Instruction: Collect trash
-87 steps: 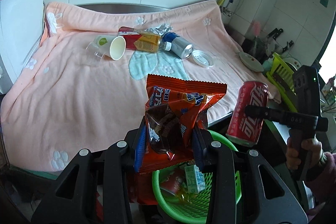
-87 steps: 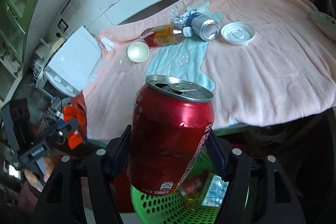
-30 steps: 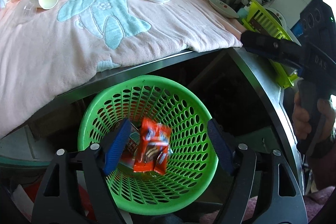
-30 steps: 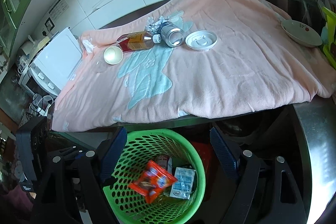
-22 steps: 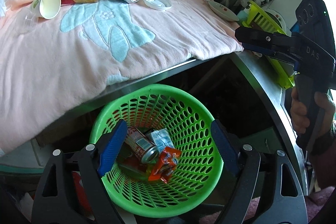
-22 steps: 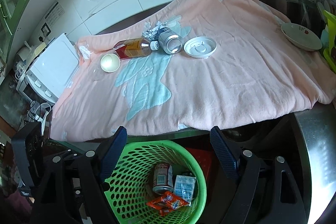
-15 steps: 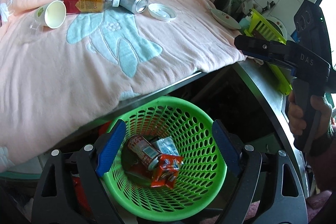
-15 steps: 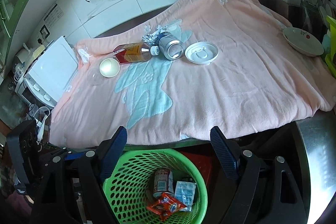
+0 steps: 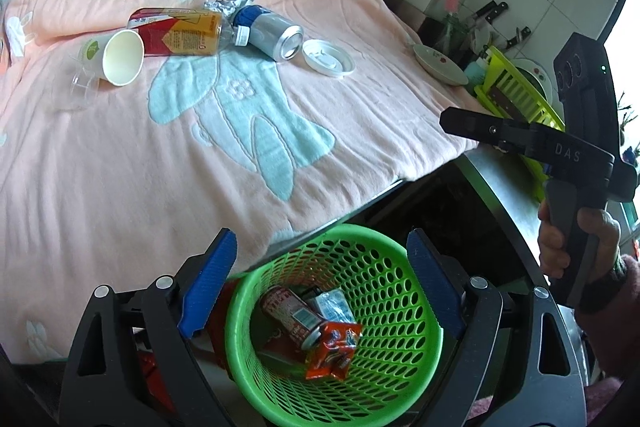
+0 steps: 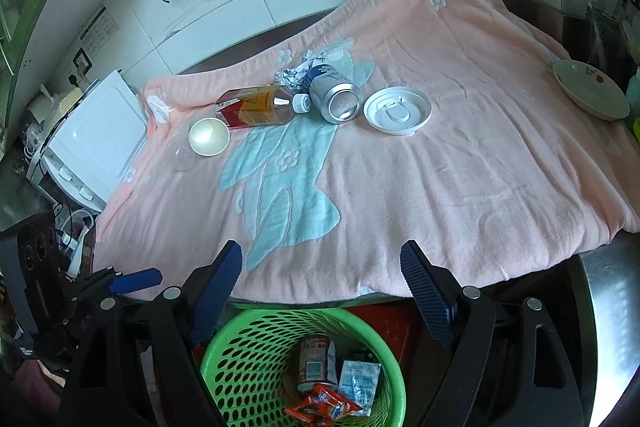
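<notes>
Left wrist view: snack packet [image 9: 333, 347] and red can [image 9: 290, 315] now lie in the green basket [image 9: 404, 355] at lower centre; left gripper [image 9: 320, 283], jaws just widened, and right gripper [image 10: 320, 287] both gape empty, with the paper cup [image 9: 120, 57] and other litter left at upper left.

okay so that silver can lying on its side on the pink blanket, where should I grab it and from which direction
Grip the silver can across its round body, coming down from above with one finger on each long side. It lies on its side with the open end toward the basket, so the walls are exposed. Stay near that open end: the bottle cap and crumpled foil crowd the far end, and the white lid sits close beside it.
</notes>
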### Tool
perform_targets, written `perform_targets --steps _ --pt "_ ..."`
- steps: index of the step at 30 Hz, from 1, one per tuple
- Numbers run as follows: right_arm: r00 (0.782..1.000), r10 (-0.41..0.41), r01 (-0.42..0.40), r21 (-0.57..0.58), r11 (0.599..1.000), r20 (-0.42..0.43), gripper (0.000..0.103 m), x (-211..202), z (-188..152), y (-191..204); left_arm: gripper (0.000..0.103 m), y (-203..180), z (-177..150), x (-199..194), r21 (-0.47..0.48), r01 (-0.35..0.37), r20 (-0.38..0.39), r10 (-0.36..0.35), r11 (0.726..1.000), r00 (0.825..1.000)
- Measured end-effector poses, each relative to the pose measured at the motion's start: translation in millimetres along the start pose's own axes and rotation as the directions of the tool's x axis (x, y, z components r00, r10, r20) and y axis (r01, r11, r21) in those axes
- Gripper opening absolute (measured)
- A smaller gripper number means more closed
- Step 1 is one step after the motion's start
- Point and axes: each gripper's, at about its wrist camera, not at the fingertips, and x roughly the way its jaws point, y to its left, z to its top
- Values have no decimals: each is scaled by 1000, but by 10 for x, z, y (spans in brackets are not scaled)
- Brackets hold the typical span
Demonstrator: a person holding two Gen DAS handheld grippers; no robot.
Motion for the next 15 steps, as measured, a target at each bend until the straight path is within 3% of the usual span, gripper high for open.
perform_targets --steps 15 --pt "1000 -10 10 -17 1000 -20 78 245 200 176 87 306 279 -27 -32 12 40 -10 999 999"
